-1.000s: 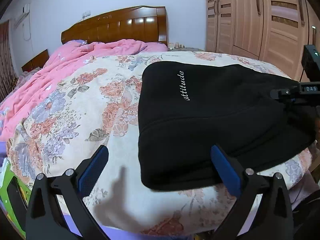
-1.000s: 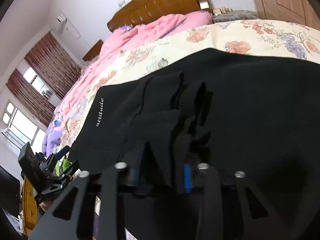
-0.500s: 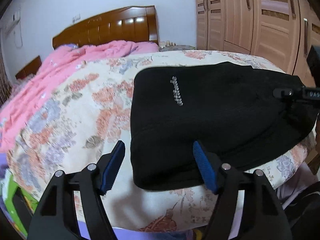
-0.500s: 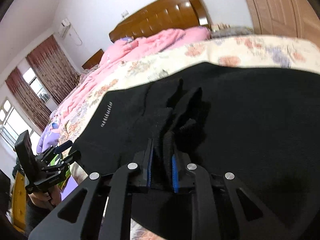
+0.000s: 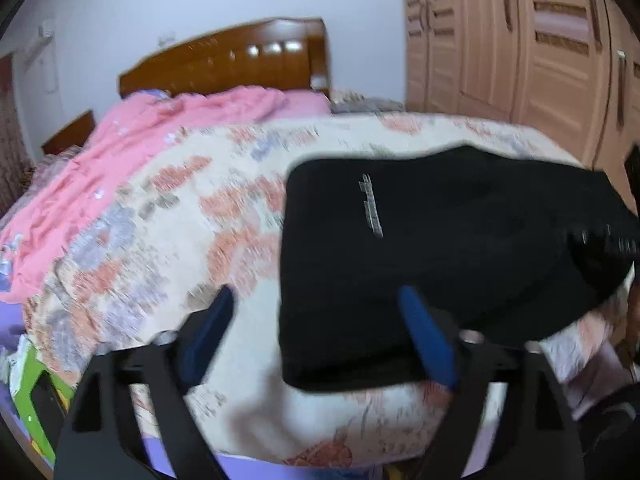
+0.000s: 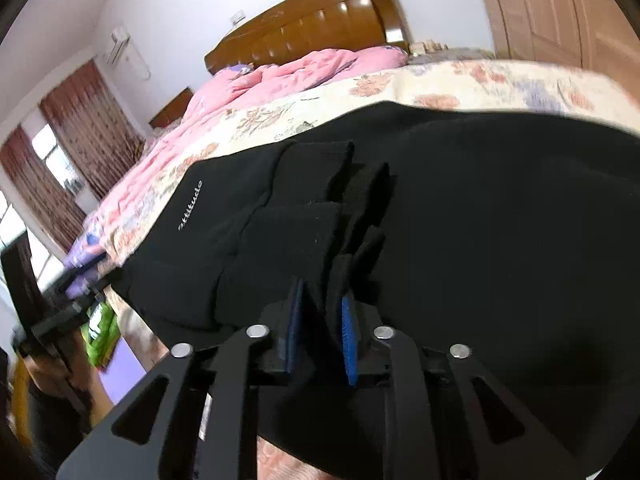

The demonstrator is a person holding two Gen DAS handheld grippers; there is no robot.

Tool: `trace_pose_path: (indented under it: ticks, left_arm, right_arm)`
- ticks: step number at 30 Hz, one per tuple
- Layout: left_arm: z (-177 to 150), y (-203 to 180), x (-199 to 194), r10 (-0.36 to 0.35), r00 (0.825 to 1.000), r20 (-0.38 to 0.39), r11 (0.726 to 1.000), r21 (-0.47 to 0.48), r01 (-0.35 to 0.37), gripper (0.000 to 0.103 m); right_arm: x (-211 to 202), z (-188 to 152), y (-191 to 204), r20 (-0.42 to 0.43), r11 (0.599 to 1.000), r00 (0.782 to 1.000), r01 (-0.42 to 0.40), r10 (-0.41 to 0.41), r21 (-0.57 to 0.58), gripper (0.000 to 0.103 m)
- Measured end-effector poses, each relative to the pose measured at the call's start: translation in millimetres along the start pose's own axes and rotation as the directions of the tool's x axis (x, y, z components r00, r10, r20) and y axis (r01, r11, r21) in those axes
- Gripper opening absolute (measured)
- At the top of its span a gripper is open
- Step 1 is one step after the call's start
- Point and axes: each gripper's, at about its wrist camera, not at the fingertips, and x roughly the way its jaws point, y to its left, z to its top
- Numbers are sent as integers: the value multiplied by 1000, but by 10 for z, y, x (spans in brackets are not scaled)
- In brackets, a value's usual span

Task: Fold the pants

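A pink quilt (image 5: 168, 136) lies bunched toward the headboard (image 5: 228, 56) end of the bed (image 5: 160, 240), with a wooden wardrobe (image 5: 520, 40) past the far side. The black pants (image 5: 440, 260) lie folded at the bed's near edge, on the floral cover. My left hand-held gripper (image 5: 316, 332) is spread wide, its right finger over the pants' near corner. My right hand-held gripper (image 6: 320, 328) pinches a bunched fold of the pants.

Bed with floral quilt (image 5: 168, 216), black pants (image 5: 440, 248) lying on it; pink blanket (image 5: 132, 148) beside
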Motion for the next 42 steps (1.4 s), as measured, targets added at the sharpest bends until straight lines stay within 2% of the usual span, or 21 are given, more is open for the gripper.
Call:
trace_pose_path:
  ticks: [1, 2, 3, 4, 7, 9, 10, 12, 13, 15, 18, 22, 24, 27, 28, 30, 32, 35, 38, 40, 42]
  left_arm:
    - [60, -3, -34, 9, 1000, 18, 1000, -3, -9, 99]
    - [152, -17, -62, -1, 999, 34, 1000, -6, 1, 101]
    - [233, -31, -66, -19, 999, 40, 1000, -14, 20, 101]
    - [322, -54, -49, -40, 998, 41, 999, -26, 42, 101]
    - [547, -171, 178, -110, 994, -7, 993, -52, 109, 101]
    - [581, -252, 441, -138, 989, -59, 988, -73, 134, 101]
    - [557, -278, 558, -148, 985, -91, 986, -84, 141, 100]
    - [393, -323, 811, -145, 974, -175, 987, -93, 131, 98]
    - [331, -330, 871, -130, 972, -197, 990, -80, 116, 95]
    - [203, -363, 879, -112, 980, -162, 994, -21, 110, 96]
    - [313, -327, 849, -123, 971, -204, 992, -42, 117, 94]
    - [777, -229, 623, -223, 971, -82, 972, -93, 215, 98]
    - [1020, -194, 777, -205, 975, -85, 975, -104, 196, 98]
    - [1195, -138, 1305, -196, 964, -182, 977, -119, 176, 98]
    - [1175, -109, 1504, -180, 958, -225, 979, -133, 153, 98]
    - [1068, -88, 1728, -128, 957, -260, 989, -112, 101, 102]
    - [1024, -163, 1701, -79, 967, -241, 996, -67, 65, 102]
    - [1014, -183, 1711, -49, 970, -239, 998, -46, 39, 102]
    - [1042, -188, 1667, -19, 976, -216, 999, -44, 10, 102]
    - [1068, -219, 1482, 48, 986, -157, 998, -39, -55, 101]
    - [1105, -367, 1091, 57, 998, -38, 998, -27, -58, 101]
  right_arm:
    - [-13, 13, 33, -10, 1000, 1000, 21, -21, -23, 51]
    - [-39, 31, 80, -7, 997, 999, 53, -54, -51, 79]
    - [-109, 57, 163, 44, 992, 996, 86, -82, -89, 85]
    - [-166, 89, 257, 96, 987, 992, 97, -85, -132, 85]
    - [-105, 174, 625, 119, 950, 989, 119, -88, -290, 82]
    - [55, 162, 838, 86, 913, 991, 124, -98, -390, 76]
    - [165, 128, 875, 56, 900, 991, 134, -121, -416, 66]
    - [355, 27, 799, -22, 894, 989, 123, -147, -431, 63]
    - [348, -24, 752, -10, 893, 991, 114, -131, -435, 64]
    - [300, -59, 631, -22, 913, 997, 64, -80, -403, 65]
    - [249, 25, 649, -66, 916, 995, 49, -81, -399, 66]
    - [118, 302, 684, -6, 911, 997, 68, -77, -407, 67]
    - [242, 487, 635, -12, 916, 996, 74, -86, -394, 68]
    - [608, 613, 516, -88, 923, 989, 78, -119, -376, 70]
    - [743, 590, 459, -126, 926, 984, 75, -130, -370, 82]
    - [774, 553, 324, -141, 949, 987, 33, -81, -313, 86]
    - [765, 552, 326, -145, 948, 986, 32, -81, -317, 86]
    - [764, 544, 348, -134, 945, 987, 39, -87, -324, 86]
    - [613, 539, 284, -109, 957, 993, 13, -47, -288, 85]
    - [342, 520, 204, -48, 969, 998, 17, -30, -247, 85]
    - [-144, 442, 60, 57, 972, 997, 58, -46, -228, 87]
